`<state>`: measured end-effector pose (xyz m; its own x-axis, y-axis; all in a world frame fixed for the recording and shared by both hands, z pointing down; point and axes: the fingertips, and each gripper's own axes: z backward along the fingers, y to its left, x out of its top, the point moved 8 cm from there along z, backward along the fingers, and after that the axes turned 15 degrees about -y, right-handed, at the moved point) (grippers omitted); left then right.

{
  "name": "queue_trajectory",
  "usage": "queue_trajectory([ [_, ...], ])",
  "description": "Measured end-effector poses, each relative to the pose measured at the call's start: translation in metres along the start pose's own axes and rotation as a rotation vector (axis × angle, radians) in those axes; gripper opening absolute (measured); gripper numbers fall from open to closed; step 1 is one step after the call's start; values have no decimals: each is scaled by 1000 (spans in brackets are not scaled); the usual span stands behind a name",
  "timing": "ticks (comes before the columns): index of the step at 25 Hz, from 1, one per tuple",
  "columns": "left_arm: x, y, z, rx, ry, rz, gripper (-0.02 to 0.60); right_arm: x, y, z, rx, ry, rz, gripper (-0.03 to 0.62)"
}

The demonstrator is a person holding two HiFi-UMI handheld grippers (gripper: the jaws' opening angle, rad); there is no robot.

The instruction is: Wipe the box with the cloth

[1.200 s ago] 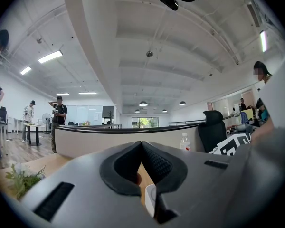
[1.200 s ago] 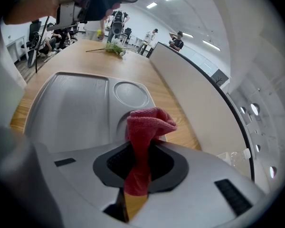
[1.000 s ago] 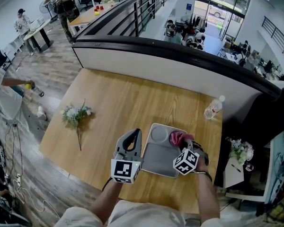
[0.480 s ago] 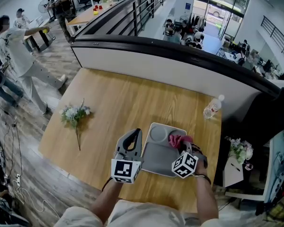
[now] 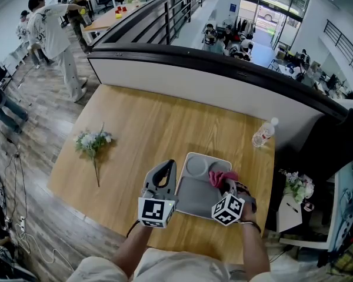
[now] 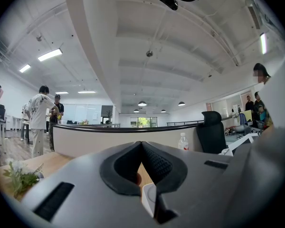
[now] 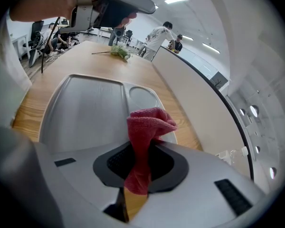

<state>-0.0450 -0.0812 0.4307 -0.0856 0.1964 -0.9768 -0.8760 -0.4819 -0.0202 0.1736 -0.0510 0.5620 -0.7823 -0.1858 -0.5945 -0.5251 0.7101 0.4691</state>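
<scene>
The red cloth (image 5: 222,177) is bunching up between the jaws of the right gripper (image 5: 228,185), which are clamping on it. In the right gripper view a fold of the cloth (image 7: 146,127) is standing up past the jaw tips while the rest is hanging down between the dark pads. It is sitting over the 2 o'clock corner of the grey compartment box (image 5: 195,197) — just beside the round well at the box's 11 o'clock. Whether it is pressing on the surface is not clear.

The box is lying flat on the wooden table (image 5: 142,127), toward the table's 5 o'clock part, near the person. Seen from the right gripper (image 7: 140,164), the large compartment of the box (image 7: 85,109) is showing bare.

The left gripper (image 5: 166,167) is hovering at the box's 9 o'clock edge; in its own view its jaws are meeting at the tips with nothing between them (image 6: 141,144).

A sprig of white flowers (image 5: 93,141) is lying at 9 o'clock from the box, well apart, and a clear water bottle (image 5: 263,134) is standing at 1 o'clock near the table's far edge.
</scene>
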Motion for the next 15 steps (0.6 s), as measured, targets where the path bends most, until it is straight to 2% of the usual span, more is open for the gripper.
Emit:
queue_trajectory([
  [15,2,0,-1,-3,-8,-3,12,-1,24,11,26,2,9,83],
])
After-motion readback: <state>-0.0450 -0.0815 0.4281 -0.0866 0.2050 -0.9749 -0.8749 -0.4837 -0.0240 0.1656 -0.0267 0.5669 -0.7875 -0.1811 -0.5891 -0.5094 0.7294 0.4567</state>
